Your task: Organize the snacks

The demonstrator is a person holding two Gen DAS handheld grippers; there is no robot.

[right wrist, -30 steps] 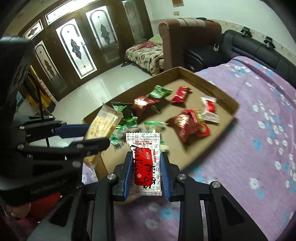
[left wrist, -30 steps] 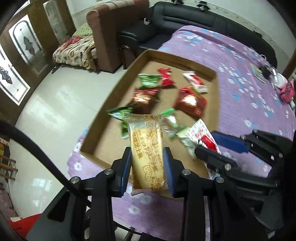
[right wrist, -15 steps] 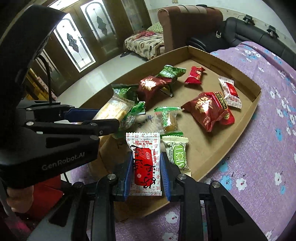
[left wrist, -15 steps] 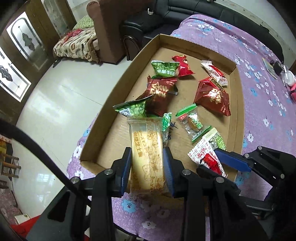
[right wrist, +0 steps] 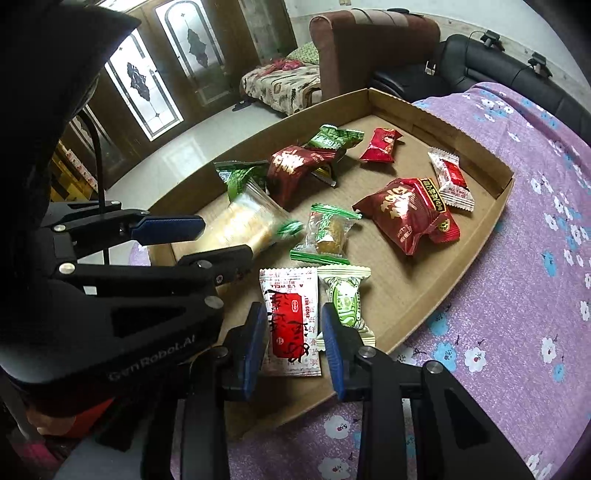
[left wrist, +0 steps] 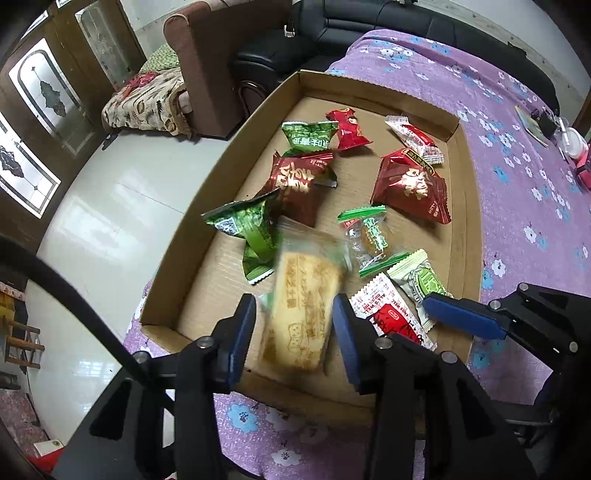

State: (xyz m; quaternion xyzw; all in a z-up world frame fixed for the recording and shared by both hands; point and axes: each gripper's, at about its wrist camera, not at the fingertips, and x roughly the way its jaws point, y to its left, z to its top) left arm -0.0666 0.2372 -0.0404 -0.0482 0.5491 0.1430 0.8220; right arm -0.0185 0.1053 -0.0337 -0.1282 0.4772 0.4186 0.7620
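A shallow cardboard tray (left wrist: 221,173) (right wrist: 476,254) on a purple flowered cloth holds several wrapped snacks. My left gripper (left wrist: 293,332) (right wrist: 192,240) is open; a yellow cake packet (left wrist: 301,306) (right wrist: 245,225) is blurred between its fingers, dropping free over the tray's near end. My right gripper (right wrist: 293,338) (left wrist: 443,325) has its jaws around a white and red snack packet (right wrist: 291,321) (left wrist: 391,317), held just above the tray floor beside a pale green candy (right wrist: 345,302).
Red foil bags (left wrist: 410,184) (left wrist: 299,181), green packets (left wrist: 251,229) (left wrist: 308,134) and small red and white ones (left wrist: 413,138) lie across the tray. A brown armchair (left wrist: 214,48) and black sofa (left wrist: 369,22) stand behind. Tiled floor (left wrist: 103,221) lies left.
Both grippers have moved down into the tray's near end. My left gripper has opened and let go of the yellow cake packet, which is falling. The right still grips its packet.
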